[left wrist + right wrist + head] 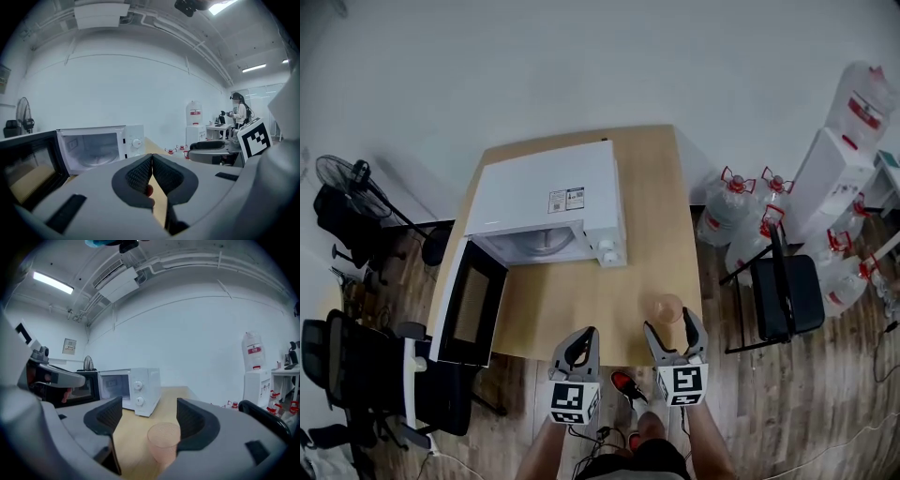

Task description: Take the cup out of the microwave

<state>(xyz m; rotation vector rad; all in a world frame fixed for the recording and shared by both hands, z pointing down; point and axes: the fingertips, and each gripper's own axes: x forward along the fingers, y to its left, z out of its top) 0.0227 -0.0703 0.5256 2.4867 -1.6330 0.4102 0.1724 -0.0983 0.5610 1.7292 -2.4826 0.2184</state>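
A translucent pinkish cup (pixel 667 307) stands on the wooden table (pixel 581 314) near its front right edge, outside the microwave. My right gripper (pixel 674 325) is open, its jaws on either side of the cup (pixel 163 440), which stands nearer the right-hand jaw. My left gripper (pixel 579 339) hangs at the table's front edge, shut on nothing; its pads (pixel 140 174) meet. The white microwave (pixel 548 202) sits at the back of the table with its door (pixel 472 302) swung open to the left. Its cavity (pixel 91 149) holds only the glass turntable.
A black chair (pixel 783 291) and several large water bottles (pixel 733 202) stand right of the table, by a white water dispenser (pixel 834 169). Black office chairs (pixel 366 375) and a fan (pixel 342 173) are on the left.
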